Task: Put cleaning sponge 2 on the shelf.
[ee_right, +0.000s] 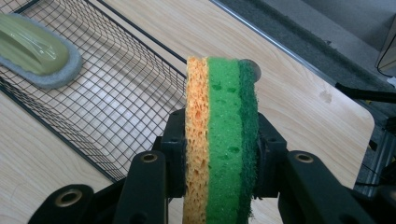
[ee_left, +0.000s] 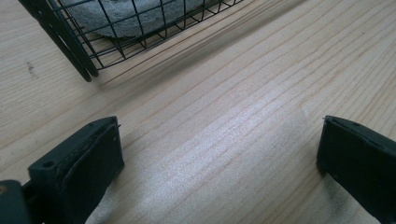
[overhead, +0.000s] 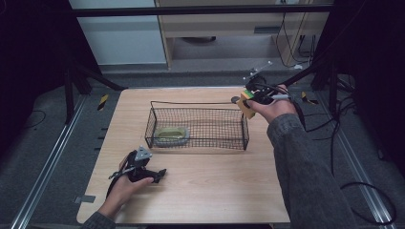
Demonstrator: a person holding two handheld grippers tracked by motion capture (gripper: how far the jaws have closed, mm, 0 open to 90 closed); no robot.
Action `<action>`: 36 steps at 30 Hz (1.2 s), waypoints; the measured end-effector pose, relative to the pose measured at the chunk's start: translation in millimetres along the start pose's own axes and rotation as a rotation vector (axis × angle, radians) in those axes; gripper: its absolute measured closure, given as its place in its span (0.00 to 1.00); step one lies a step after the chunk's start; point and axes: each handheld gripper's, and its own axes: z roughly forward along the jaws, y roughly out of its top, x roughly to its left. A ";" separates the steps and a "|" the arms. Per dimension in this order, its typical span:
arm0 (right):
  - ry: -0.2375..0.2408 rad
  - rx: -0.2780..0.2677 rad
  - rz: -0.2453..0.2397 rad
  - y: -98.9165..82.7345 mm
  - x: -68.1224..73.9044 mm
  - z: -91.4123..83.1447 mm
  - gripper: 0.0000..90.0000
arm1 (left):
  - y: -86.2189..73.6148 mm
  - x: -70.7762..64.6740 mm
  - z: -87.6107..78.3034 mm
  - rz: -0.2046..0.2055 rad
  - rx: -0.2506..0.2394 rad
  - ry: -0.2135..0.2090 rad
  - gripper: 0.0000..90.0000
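Right gripper (ee_right: 219,154) pinches the orange, green and dark-green layered sponge (ee_right: 222,140) beside the black wire basket (overhead: 198,125); left gripper (ee_left: 219,154) rests spread on the wooden table (ee_left: 243,116)

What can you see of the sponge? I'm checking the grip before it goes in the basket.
The sponge has three layers: porous orange, bright green, and a dark green scouring face. It looks soft and dry. It stands on edge, clamped between the right gripper's black jaws, which press on both broad faces. In the high view it is held in the air by the basket's right end, apart from its wire.
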 end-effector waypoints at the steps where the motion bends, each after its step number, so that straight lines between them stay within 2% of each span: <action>1: 0.000 0.002 -0.003 0.4 0.7 1.7 0.71 | 0.0 0.1 0.0 0.000 0.000 0.000 0.00; 24: 0.032 0.020 -0.047 6.6 14.7 25.0 0.71 | 0.1 0.2 0.1 -0.001 0.000 -0.001 0.00; 36: 0.054 0.055 -0.052 4.6 12.3 54.8 0.71 | 0.5 0.7 0.5 0.003 -0.001 -0.001 0.00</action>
